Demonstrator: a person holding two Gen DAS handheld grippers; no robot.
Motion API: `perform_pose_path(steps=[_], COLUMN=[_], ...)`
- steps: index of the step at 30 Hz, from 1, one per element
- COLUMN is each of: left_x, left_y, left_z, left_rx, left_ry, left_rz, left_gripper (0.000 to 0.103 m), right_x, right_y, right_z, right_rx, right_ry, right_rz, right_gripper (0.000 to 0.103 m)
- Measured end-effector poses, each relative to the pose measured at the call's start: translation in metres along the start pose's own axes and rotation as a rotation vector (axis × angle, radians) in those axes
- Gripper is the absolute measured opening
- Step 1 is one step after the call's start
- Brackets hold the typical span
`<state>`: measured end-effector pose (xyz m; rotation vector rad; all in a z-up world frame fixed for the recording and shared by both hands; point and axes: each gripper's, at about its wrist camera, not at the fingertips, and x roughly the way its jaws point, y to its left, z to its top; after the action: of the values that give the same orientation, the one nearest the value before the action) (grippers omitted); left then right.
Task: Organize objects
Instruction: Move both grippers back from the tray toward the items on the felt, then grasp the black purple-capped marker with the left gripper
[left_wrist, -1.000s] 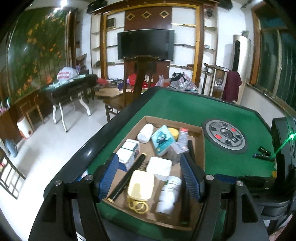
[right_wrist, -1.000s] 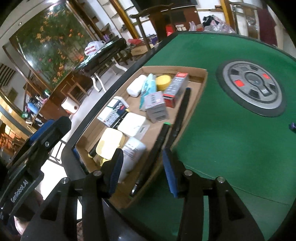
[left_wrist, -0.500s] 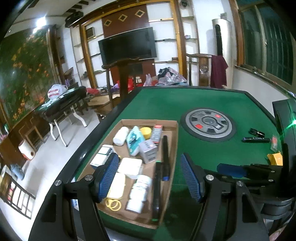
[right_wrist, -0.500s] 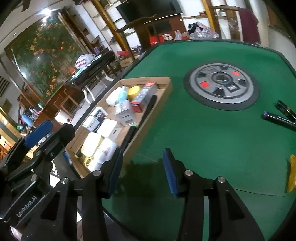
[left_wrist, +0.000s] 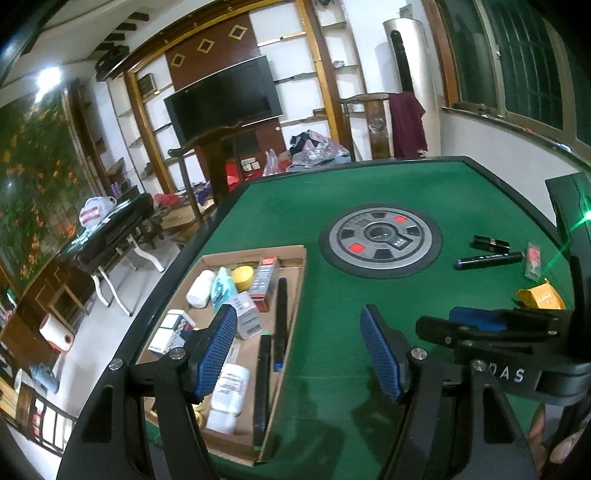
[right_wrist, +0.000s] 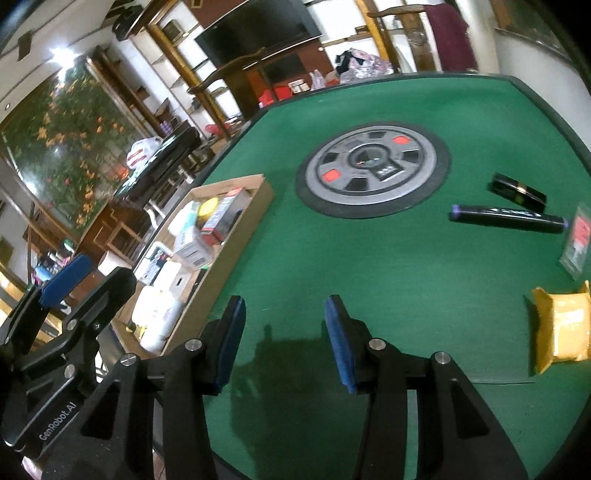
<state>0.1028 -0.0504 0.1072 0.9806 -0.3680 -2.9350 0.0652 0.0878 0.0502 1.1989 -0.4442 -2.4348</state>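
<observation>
A cardboard tray holding several boxes, bottles and black pens sits at the left edge of the green table. Loose on the felt to the right lie a black pen, a small black box, a red-and-clear packet and a yellow packet. My left gripper is open and empty above the tray's right side. My right gripper is open and empty over bare felt, left of the yellow packet.
A round grey control hub is set in the table's middle. The table has a raised black rim. Chairs, a side table and a TV wall stand beyond it.
Both grippers have pulled back and swung right, away from the tray. The right gripper, which was over the tray's pens, is now over bare felt with the loose items in view.
</observation>
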Motion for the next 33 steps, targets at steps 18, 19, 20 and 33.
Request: perform_pose_path(steps=[18, 19, 20, 33], left_x=[0.064, 0.067, 0.071, 0.147], left_y=[-0.086, -0.095, -0.107, -0.233], left_z=[0.049, 0.052, 0.054, 0.068], left_rx=[0.131, 0.148, 0.171, 0.564], left_ry=[0.088, 0.086, 0.081, 0.08], left_rz=[-0.373, -0.39, -0.416, -0.6], left_gripper=[0.063, 0.063, 0.063, 0.063], right_x=[-0.092, -0.096, -0.1, -0.109], right_y=[-0.169, -0.181, -0.194, -0.248], right_z=[0.031, 0.033, 0.035, 0.022], right_rx=[0.364, 0.393, 0.423, 0.581], right_ry=[-0.261, -0.283, -0.308, -0.372], right_rz=[-0.16, -0.171, -0.182, -0.188], right_gripper=[0.045, 0.045, 0.045, 0.045])
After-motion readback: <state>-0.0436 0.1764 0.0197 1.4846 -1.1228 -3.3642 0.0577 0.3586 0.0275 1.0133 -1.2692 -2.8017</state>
